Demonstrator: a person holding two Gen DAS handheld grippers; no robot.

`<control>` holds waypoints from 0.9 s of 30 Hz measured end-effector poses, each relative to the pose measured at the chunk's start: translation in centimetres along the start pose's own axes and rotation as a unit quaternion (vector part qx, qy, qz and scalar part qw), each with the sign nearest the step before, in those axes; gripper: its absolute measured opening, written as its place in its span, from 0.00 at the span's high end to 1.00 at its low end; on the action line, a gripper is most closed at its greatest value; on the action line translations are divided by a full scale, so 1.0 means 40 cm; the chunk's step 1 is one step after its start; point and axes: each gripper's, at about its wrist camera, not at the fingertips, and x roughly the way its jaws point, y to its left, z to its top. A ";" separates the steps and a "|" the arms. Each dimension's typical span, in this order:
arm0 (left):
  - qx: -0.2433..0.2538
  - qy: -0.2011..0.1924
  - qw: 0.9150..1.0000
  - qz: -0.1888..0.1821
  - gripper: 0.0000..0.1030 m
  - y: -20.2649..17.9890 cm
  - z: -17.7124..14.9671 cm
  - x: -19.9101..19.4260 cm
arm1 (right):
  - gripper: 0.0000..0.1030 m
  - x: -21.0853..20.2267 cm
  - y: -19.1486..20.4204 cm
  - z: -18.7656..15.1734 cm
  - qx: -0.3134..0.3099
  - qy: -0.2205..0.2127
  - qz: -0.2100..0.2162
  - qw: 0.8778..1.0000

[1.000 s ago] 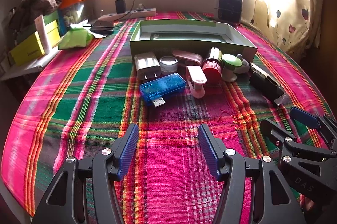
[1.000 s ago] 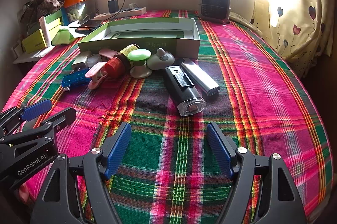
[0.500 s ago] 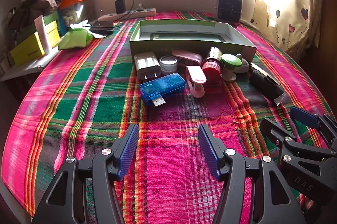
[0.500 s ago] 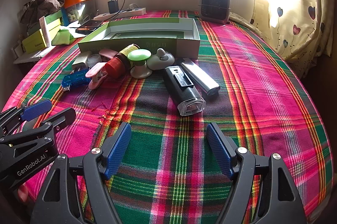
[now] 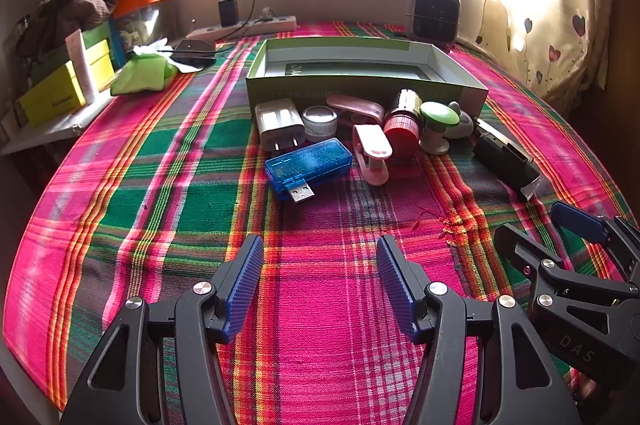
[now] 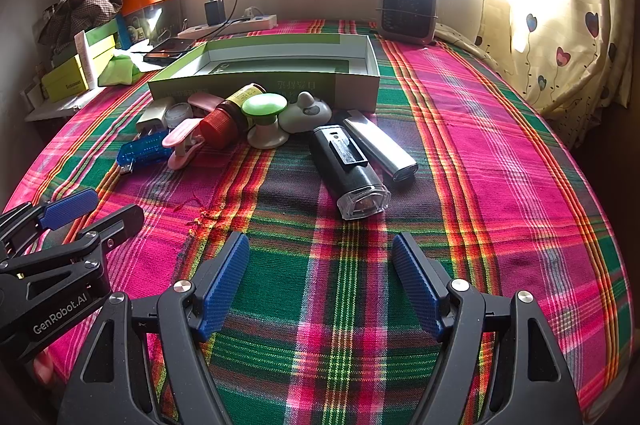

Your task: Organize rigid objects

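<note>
A shallow green box (image 5: 360,87) (image 6: 360,87) lies open on the plaid cloth. In front of it sit a white charger plug (image 5: 280,123), a small white jar (image 5: 319,119), a blue USB gadget (image 5: 308,165) (image 6: 144,151), a pink clip (image 5: 372,153) (image 6: 182,141), a red-capped bottle (image 5: 402,123) (image 6: 228,117), a green-topped knob (image 5: 438,127) (image 6: 265,119), a black flashlight (image 6: 348,171) (image 5: 506,161) and a silver lighter-like stick (image 6: 380,149). My left gripper (image 5: 320,257) is open, short of the USB gadget. My right gripper (image 6: 320,257) is open, short of the flashlight. Both hold nothing.
A small heater (image 6: 408,11) stands at the back by the window. A power strip with charger (image 5: 244,25), a phone (image 6: 168,49), a green pouch (image 5: 142,75), yellow boxes (image 5: 60,93) and clutter line the left edge. A curtain (image 6: 560,25) hangs on the right.
</note>
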 end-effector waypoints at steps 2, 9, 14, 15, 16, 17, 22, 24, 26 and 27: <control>0.000 0.000 1.000 0.000 0.44 0.000 0.000 0.000 | 0.28 0.000 0.000 0.000 0.000 0.000 0.000 1.000; 0.000 0.000 1.000 0.000 0.44 -0.001 0.000 0.000 | 0.28 0.000 -0.001 0.000 0.000 0.000 0.000 1.000; 0.001 0.002 1.000 -0.001 0.44 -0.002 -0.001 0.001 | 0.28 0.002 -0.004 -0.001 0.000 0.001 0.001 1.000; 0.002 0.003 1.000 -0.002 0.44 -0.003 -0.002 0.000 | 0.28 0.004 -0.006 -0.001 -0.001 0.002 0.002 1.000; 0.004 0.004 1.000 -0.004 0.44 -0.003 -0.002 0.000 | 0.28 0.001 -0.005 0.003 -0.003 0.003 0.004 1.000; 0.004 0.006 1.000 -0.007 0.44 -0.002 -0.001 0.000 | 0.28 0.001 -0.005 0.003 -0.003 0.003 0.004 1.000; 0.003 0.012 1.000 -0.027 0.44 0.016 0.006 0.000 | 0.28 -0.006 -0.018 0.010 -0.018 0.014 0.033 0.999; -0.003 0.017 0.999 -0.042 0.44 0.027 0.012 -0.003 | 0.28 -0.005 -0.033 0.015 -0.013 0.018 0.036 0.999; -0.011 0.024 0.998 -0.056 0.44 0.041 0.020 -0.002 | 0.28 -0.004 -0.042 0.018 -0.011 0.017 0.033 0.999; -0.013 0.028 0.998 -0.060 0.44 0.048 0.025 -0.001 | 0.28 -0.005 -0.055 0.031 -0.009 0.011 0.034 0.999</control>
